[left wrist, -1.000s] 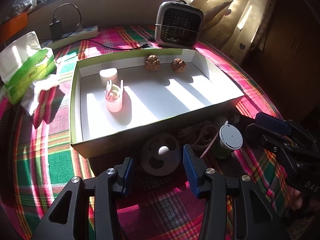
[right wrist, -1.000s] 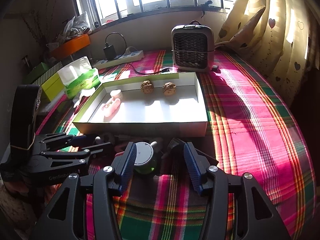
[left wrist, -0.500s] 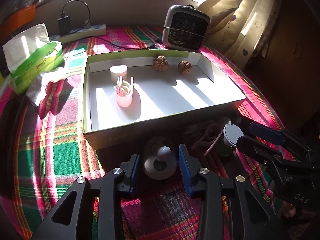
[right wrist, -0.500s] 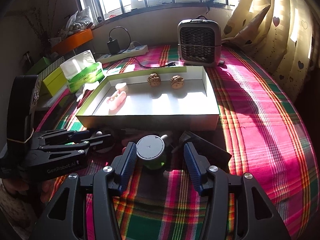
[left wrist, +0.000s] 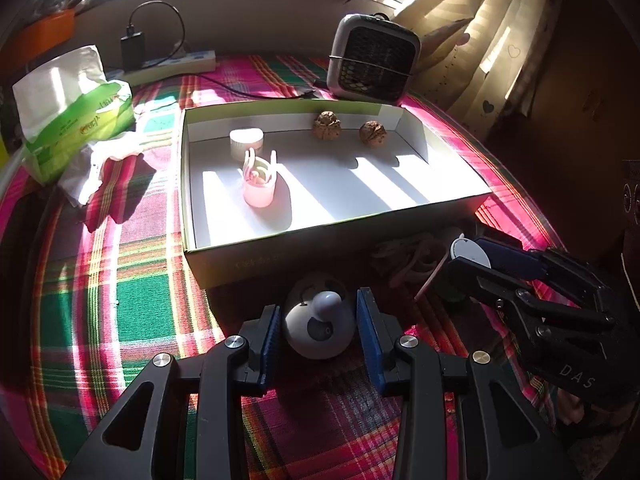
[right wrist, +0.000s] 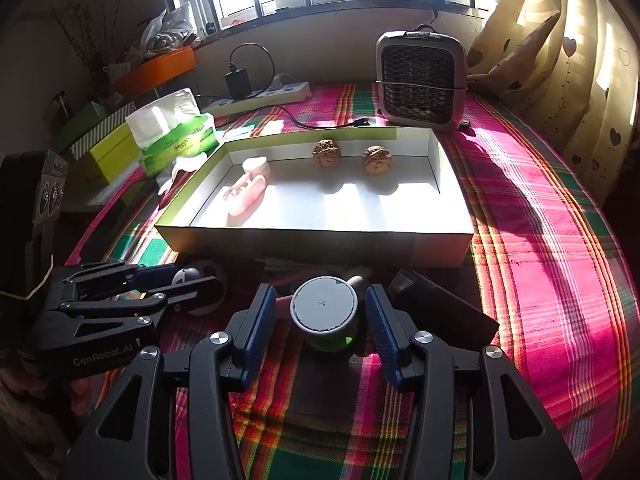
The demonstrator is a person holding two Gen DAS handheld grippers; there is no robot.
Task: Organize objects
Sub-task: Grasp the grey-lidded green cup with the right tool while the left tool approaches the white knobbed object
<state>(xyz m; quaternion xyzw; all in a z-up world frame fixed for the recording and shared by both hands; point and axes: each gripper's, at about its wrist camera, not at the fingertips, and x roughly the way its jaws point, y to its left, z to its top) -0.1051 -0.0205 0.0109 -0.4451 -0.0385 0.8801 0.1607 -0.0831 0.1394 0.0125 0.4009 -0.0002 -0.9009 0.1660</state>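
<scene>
A white round thing with a knob (left wrist: 316,332) lies on the plaid cloth in front of the shallow white box (left wrist: 280,248). My left gripper (left wrist: 318,300) is shut on it, one blue pad against each side. A green jar with a grey lid (right wrist: 324,310) stands between the fingers of my right gripper (right wrist: 320,290). Those jaws are closing, and a narrow gap still shows on each side of the jar. In the box are two walnuts (left wrist: 327,125), a pink cup (left wrist: 259,188) and a white cap (left wrist: 247,141).
Tan rubber bands (left wrist: 412,256) lie in shadow between the two grippers, against the box front. A dark flat thing (right wrist: 440,312) lies right of the jar. A small heater (right wrist: 420,80), a power strip (right wrist: 264,96) and a green tissue pack (right wrist: 172,128) stand behind the box.
Both grippers moved forward over their things. The left jaws narrowed onto the white round thing, which now sits between the pads. The right jaws narrowed around the jar.
</scene>
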